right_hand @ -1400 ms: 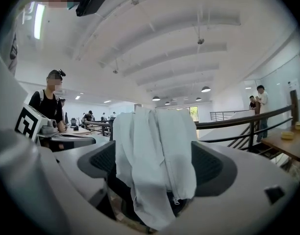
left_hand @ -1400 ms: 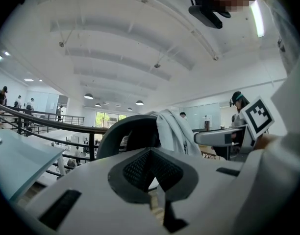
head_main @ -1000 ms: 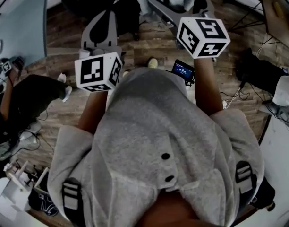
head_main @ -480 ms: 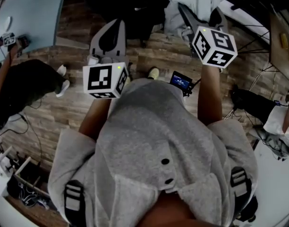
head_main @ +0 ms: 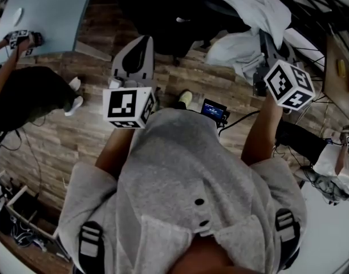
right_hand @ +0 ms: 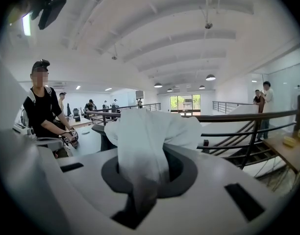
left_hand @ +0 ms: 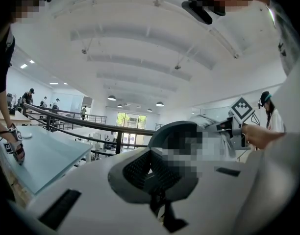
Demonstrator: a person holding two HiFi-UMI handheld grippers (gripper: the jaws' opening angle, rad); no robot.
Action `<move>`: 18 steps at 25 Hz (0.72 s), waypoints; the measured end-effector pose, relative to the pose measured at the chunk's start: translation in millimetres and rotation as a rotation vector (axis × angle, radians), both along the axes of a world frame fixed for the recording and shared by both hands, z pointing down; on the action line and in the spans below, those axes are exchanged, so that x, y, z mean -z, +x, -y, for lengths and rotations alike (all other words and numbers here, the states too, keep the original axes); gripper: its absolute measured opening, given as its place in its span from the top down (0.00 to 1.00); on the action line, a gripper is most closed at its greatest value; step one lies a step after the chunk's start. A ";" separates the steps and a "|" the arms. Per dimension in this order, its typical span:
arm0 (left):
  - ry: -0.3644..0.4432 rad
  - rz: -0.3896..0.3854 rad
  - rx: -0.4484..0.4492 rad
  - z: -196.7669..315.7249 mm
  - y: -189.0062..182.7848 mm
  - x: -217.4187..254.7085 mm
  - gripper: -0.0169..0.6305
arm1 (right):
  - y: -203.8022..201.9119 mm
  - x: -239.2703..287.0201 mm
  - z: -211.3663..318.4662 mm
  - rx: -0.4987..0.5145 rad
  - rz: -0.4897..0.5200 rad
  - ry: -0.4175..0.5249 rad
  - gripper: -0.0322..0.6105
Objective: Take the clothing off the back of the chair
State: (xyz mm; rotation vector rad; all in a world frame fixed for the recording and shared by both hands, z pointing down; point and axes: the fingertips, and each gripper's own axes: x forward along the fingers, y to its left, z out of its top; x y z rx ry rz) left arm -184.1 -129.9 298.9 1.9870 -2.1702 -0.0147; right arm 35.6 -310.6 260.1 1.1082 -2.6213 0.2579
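Observation:
A white garment (head_main: 251,13) is draped over the back of a dark office chair (head_main: 163,10) at the top of the head view. My right gripper (head_main: 263,53) is at its lower right edge, and its jaws are closing with a fold of the white cloth (right_hand: 140,146) pinched between them. In the left gripper view the same chair back (left_hand: 172,131) shows ahead, with the right gripper (left_hand: 231,127) at the cloth. My left gripper (head_main: 134,44) hangs over the wooden floor left of the chair, jaws together and holding nothing (left_hand: 160,190).
A pale blue table (head_main: 43,16) stands at the upper left, with a seated person in black (head_main: 26,101) beside it. Cables and a dark bag (head_main: 303,138) lie on the floor at the right. A railing (right_hand: 248,116) runs behind the chair.
My right gripper has moved right and down to the white garment and gone from wide open to closed on a fold. The left gripper has drifted slightly right.

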 end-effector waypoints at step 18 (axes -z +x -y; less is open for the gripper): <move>0.000 -0.007 0.074 -58.1 -48.4 -10.9 0.96 | -95.4 9.5 -66.4 0.166 0.218 -0.040 0.88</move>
